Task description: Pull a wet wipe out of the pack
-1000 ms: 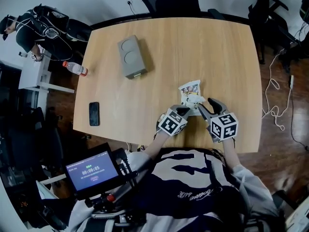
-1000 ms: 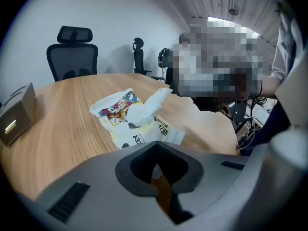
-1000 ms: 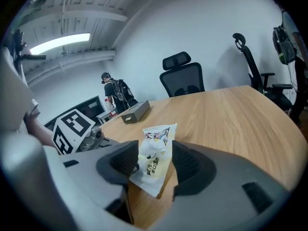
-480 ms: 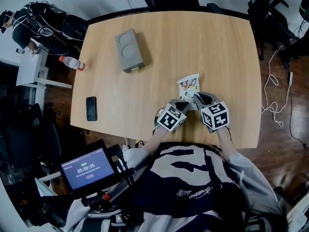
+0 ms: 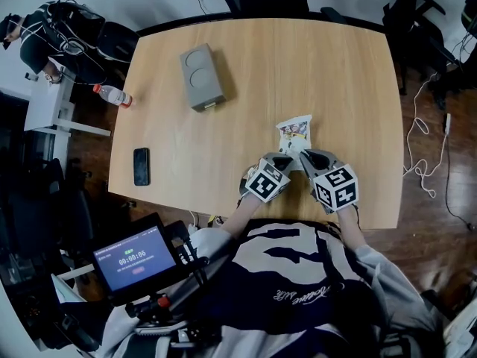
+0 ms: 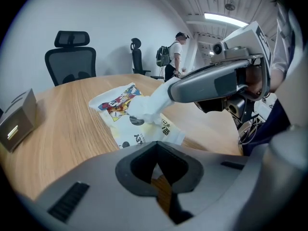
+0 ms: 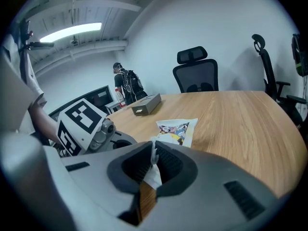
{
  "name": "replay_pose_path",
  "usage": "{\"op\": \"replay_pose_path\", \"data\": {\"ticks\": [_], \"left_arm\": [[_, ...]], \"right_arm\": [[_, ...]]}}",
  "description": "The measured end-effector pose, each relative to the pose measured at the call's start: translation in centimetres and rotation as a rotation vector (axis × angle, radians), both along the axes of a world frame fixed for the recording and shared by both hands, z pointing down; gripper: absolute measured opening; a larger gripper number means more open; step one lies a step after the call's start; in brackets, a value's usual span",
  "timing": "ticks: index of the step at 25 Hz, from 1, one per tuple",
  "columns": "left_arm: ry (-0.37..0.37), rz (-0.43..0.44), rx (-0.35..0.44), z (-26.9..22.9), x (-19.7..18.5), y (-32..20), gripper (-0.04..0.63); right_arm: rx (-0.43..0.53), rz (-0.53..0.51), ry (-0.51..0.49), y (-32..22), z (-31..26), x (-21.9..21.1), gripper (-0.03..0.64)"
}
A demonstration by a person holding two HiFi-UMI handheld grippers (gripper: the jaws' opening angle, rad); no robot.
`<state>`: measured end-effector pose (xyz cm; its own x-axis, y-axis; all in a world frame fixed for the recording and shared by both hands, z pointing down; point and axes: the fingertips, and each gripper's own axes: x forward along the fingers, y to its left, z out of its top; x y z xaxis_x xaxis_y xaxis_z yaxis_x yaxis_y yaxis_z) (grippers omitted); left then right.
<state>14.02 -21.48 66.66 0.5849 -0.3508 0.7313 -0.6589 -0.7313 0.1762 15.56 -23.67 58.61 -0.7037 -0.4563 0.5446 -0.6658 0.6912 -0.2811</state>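
The wet wipe pack (image 5: 294, 131), white with cartoon print, lies flat on the wooden table (image 5: 335, 73) just in front of both grippers. My left gripper (image 5: 283, 160) is shut at the pack's near edge (image 6: 144, 139) and appears to pinch it there. My right gripper (image 5: 304, 155) has just been closing and is now shut on a white wipe (image 7: 153, 171) that sticks up between its jaws. In the left gripper view the wipe (image 6: 143, 110) rises in a bunched peak from the pack (image 6: 120, 102) to the right gripper's tips.
A grey box (image 5: 200, 77) sits far left on the table and a black phone (image 5: 141, 166) lies near the left edge. A bottle (image 5: 112, 95) stands on a side desk. The table's front edge runs just under the grippers. Office chairs and a person (image 5: 45, 36) are beyond.
The right gripper's jaws stood wide open beside the pack a second ago; they came in over the pack's top and closed on the wipe. The left gripper has stayed put.
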Motion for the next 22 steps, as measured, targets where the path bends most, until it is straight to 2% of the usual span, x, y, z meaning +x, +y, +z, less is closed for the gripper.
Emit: {"op": "replay_pose_path", "data": {"ticks": [6,11,14,19,22], "left_arm": [[-0.003,0.011,0.009,0.3,0.1,-0.3,0.003],[-0.013,0.002,0.004,0.3,-0.3,-0.6,0.003],[-0.012,0.004,0.004,0.4,-0.6,-0.5,0.003],[0.009,0.011,0.015,-0.3,-0.6,-0.8,0.003],[0.060,0.009,0.017,-1.0,-0.7,-0.7,0.003]], "right_arm": [[0.013,0.013,-0.021,0.2,-0.9,0.4,0.012],[0.037,0.044,-0.127,0.0,-3.8,0.5,0.011],[0.036,0.076,-0.142,0.2,-4.4,1.1,0.011],[0.021,0.153,-0.159,0.9,-4.7,2.9,0.011],[0.018,0.200,-0.161,1.5,-4.6,3.9,0.011]]}}
